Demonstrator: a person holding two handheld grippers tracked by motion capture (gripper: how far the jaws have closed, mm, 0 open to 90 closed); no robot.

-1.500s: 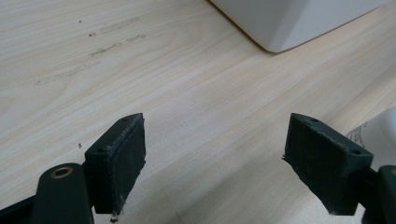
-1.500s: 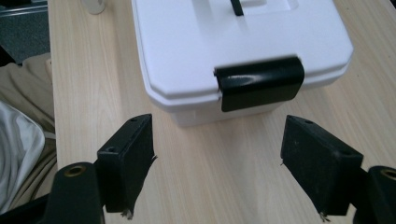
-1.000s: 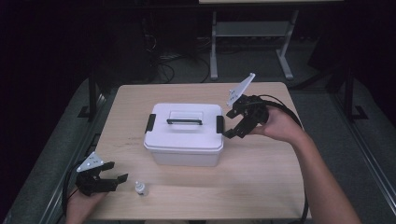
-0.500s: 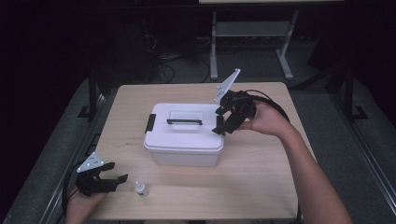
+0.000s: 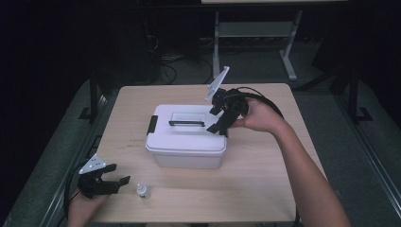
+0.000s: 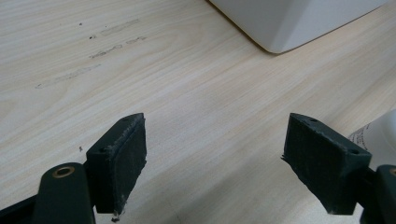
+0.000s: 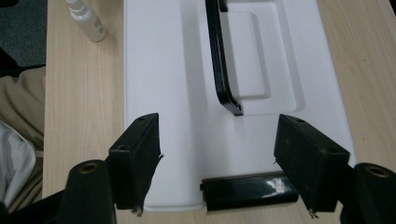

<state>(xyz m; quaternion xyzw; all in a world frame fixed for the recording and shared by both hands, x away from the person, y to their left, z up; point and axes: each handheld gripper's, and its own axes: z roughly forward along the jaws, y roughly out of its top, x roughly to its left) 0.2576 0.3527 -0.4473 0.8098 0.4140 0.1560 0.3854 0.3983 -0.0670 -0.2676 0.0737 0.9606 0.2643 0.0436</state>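
A white plastic box with a black carry handle stands in the middle of the table. My right gripper is open and hovers over the box's right end. In the right gripper view its jaws straddle the black side latch, with the lid and handle beyond. My left gripper lies open near the front left edge, with nothing between its jaws. A small white bottle stands just right of it, and its edge shows beside the right jaw.
The wooden table has free room in front of the box and at the right. A second black latch sits on the box's left end. Dark floor, cables and a metal stand lie beyond the far edge.
My right gripper has moved left from beside the box to above its right end, near the latch. The left gripper and the bottle have stayed put.
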